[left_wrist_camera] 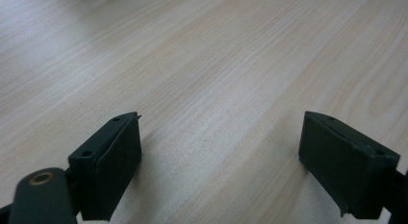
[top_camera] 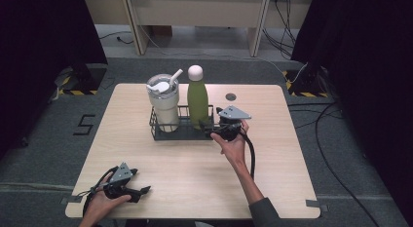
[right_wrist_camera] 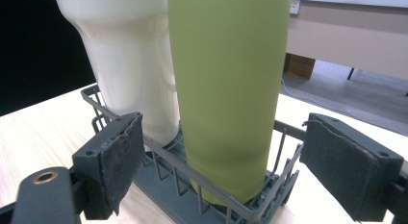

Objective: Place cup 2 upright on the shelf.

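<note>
Now | right tongs (right_wrist_camera: 219, 173): jaws apart, gripping nothing | green bottle (right_wrist_camera: 226, 89): just ahead, between them, in wire rack (right_wrist_camera: 159, 154)

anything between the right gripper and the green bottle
Only the wire basket's low end rim crosses in front of the green bottle's base. Above it, the right gripper's open jaws face the bottle with nothing visible between.

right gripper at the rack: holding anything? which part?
Nothing is held. The right gripper has its jaws open on either side of the green bottle, pads clear of it. The left gripper is open over bare table.
</note>
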`<act>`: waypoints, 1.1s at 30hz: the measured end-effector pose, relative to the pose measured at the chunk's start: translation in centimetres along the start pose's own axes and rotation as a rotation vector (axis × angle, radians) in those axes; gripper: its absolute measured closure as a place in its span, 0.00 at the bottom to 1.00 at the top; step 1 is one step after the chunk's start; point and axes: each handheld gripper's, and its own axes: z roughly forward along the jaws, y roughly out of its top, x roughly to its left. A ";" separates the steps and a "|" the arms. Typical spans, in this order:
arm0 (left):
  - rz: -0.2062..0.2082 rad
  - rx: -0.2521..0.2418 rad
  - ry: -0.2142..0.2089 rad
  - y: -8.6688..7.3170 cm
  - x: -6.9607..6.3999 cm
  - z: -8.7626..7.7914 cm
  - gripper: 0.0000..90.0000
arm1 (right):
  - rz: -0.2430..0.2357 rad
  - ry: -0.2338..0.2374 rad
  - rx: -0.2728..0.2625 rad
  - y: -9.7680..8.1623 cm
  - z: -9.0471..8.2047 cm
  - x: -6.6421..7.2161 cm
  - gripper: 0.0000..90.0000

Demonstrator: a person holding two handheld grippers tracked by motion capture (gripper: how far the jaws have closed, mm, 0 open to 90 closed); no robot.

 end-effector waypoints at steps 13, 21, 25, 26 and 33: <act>-0.001 0.001 0.000 0.0 0.0 0.0 0.16 | 0.003 0.001 0.000 -0.5 -1.3 0.0 0.17; -0.001 0.001 0.000 0.0 0.0 0.0 0.16 | 0.006 -0.006 -0.004 -1.2 -2.2 -0.1 0.17; -0.001 0.001 0.000 0.0 0.0 0.0 0.16 | -0.001 -0.013 -0.002 -1.8 -2.9 0.0 0.17; -0.001 0.001 0.000 0.0 0.0 0.0 0.16 | -0.001 -0.013 -0.002 -1.8 -2.9 0.0 0.17; -0.001 0.001 0.002 0.0 0.0 0.0 0.16 | -0.004 -0.016 0.016 -2.8 -4.0 0.2 0.17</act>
